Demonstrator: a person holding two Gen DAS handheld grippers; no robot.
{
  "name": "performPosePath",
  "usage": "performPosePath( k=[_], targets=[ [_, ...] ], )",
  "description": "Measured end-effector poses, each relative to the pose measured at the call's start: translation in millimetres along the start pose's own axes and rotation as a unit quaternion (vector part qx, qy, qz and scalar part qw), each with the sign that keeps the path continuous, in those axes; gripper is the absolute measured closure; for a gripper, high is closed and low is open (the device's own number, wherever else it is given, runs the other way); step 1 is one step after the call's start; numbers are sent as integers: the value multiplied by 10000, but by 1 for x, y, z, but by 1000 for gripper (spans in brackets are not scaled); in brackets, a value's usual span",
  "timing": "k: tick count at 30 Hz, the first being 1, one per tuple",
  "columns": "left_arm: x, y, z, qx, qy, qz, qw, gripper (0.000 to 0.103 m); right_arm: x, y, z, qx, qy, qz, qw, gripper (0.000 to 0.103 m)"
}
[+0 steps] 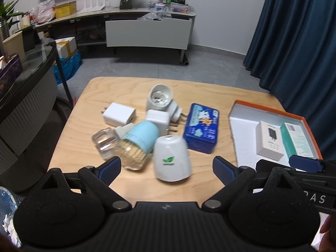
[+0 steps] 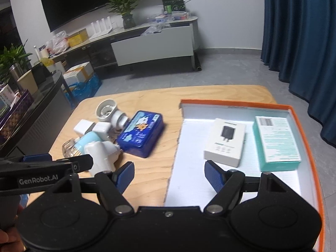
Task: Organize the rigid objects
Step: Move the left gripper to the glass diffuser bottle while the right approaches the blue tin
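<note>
On the wooden table [image 1: 88, 113] lies a heap of small objects: a white charger [image 1: 118, 114], white plug adapters [image 1: 159, 98], a light blue device with a clear bottle [image 1: 126, 145] and a white domed device [image 1: 171, 160]. Beside them lies a blue tin [image 1: 201, 131] [image 2: 141, 134]. An orange-rimmed box lid [image 2: 302, 126] [image 1: 237, 113] holds a white charger box [image 2: 225, 141] and a teal box [image 2: 276, 141]. My left gripper [image 1: 167, 168] hangs open in front of the domed device. My right gripper [image 2: 169, 175] is open over the lid's left edge, nothing between its fingers.
A black glass side table [image 1: 31, 69] stands at the left. Behind the table are grey floor, a low media cabinet [image 1: 147, 31] with clutter, and a blue curtain [image 1: 294, 42] at the right. The white lid floor [image 2: 189, 189] near my right gripper is bare.
</note>
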State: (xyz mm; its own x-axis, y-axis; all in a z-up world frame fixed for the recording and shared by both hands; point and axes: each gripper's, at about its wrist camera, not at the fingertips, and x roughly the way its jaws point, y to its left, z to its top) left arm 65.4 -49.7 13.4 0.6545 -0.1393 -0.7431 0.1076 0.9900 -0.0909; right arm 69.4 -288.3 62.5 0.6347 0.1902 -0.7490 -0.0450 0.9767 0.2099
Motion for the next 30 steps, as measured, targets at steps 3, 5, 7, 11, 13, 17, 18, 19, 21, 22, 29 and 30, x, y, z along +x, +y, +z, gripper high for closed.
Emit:
performPosePath(
  k=[3,5,7,11,13,17,18,19,21,22,29,30],
  targets=[
    [1,11,-3,-74,3,35,10000,7,6,9,-1,-69,57,62,9999,15],
    [2,17,-5,-125,5,47,9999,7,10,14,-2,-117,93,102,9998,15],
    [4,25,-7,-180,17,40,9998,7,13,20,-3,-161,118,145,9997,15],
    [7,37,-10,-265,41,79,9996,7,20,28,-5,-209,164,229,9994,15],
    [10,44,-12,-302,42,180,9994,6,23,30,-6,-217,185,270,9992,15],
    [18,62,-11,-478,91,271,9984,6,29,30,-9,-215,240,338,9989,15],
    [20,65,-10,-514,101,306,9982,6,30,29,-9,-207,248,352,9989,15],
    [22,69,-9,-538,110,333,9979,6,31,29,-9,-199,258,362,9988,15],
    [25,77,-6,-573,106,372,9976,6,32,29,-10,-185,267,378,9988,15],
    [27,81,-4,-607,92,401,9973,6,33,28,-10,-177,268,388,9987,15],
    [45,108,12,-424,26,348,9985,3,34,26,-10,-163,257,440,9986,15],
    [46,114,14,-477,-7,275,9985,3,34,25,-9,-151,254,444,9986,15]
  ],
)
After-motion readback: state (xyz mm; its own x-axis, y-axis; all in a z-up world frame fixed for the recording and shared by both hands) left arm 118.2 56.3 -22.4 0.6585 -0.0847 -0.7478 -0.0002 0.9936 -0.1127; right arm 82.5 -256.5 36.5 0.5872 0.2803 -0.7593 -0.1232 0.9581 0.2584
